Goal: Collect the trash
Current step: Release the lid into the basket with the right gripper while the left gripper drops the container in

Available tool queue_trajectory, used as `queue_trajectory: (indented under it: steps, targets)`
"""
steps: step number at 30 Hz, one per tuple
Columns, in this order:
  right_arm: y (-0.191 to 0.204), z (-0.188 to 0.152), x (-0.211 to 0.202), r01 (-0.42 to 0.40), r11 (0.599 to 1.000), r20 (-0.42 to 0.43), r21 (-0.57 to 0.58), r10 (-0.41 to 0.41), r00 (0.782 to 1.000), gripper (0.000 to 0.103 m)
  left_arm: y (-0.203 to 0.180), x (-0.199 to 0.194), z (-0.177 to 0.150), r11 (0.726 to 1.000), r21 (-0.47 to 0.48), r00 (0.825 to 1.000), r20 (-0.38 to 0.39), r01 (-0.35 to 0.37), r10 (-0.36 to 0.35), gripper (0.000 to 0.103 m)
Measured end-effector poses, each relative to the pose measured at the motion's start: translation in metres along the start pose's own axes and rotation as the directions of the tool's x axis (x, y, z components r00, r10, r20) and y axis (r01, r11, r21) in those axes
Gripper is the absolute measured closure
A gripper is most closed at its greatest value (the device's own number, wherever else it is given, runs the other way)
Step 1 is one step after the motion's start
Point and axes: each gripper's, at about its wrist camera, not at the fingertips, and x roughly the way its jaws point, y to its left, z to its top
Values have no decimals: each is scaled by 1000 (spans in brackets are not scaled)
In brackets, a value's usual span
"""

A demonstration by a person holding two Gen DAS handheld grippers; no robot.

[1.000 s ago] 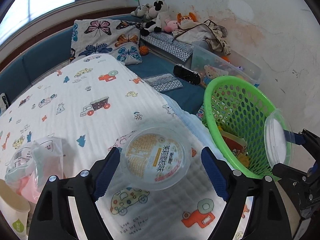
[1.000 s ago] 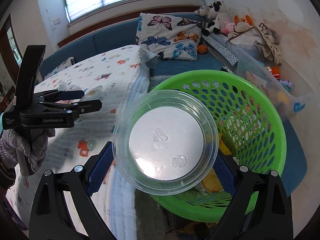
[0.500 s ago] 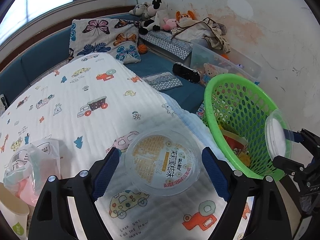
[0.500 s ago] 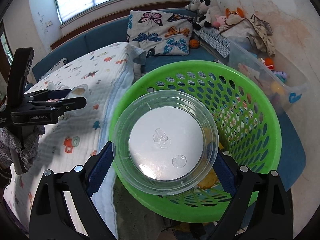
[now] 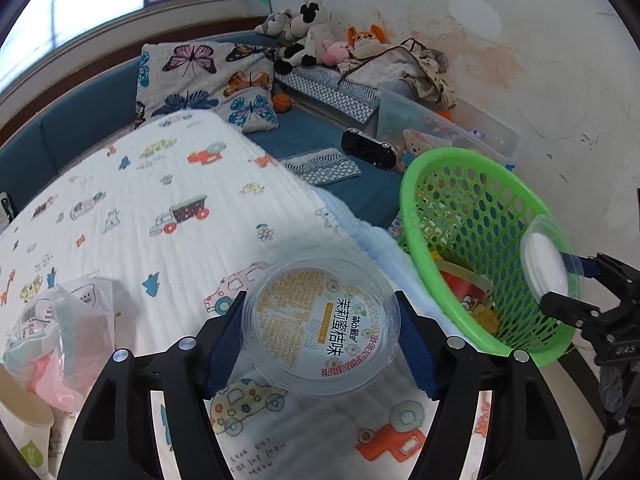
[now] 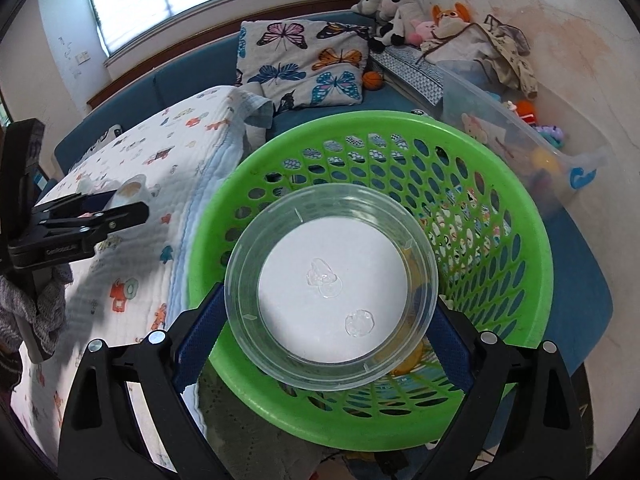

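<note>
The right gripper [image 6: 320, 320] clamps a clear lid [image 6: 330, 290] over the green basket [image 6: 520, 216], undropped. The left gripper [image 5: 320, 340], fingers just closing, pinches a labelled cup lid [image 5: 320, 326] above the bed quilt [image 5: 160, 208]. Only the left view shows a plastic bag [image 5: 60, 332] remaining; trash already lies in the basket.

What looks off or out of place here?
Mainly litter on the vehicle-print quilt: a crumpled clear plastic bag and a paper cup at its near-left edge. No spills. The green plastic mesh basket is upright, with trash in the bottom.
</note>
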Motion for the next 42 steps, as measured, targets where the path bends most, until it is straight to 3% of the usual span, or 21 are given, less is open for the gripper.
queue_trajectory:
  steps: [15,29,42]
  targets:
    - [-18,-2,-14,21,998,32,51,-23,999,7,-45,-26,18,996,52,995,62,76,-79,35]
    - [-42,-18,-37,43,997,49,71,-46,998,7,-98,-2,25,988,102,992,12,120,-122,35]
    - [-45,-26,-36,36,997,37,72,-39,999,7,-109,9,20,985,101,990,-23,137,-136,29]
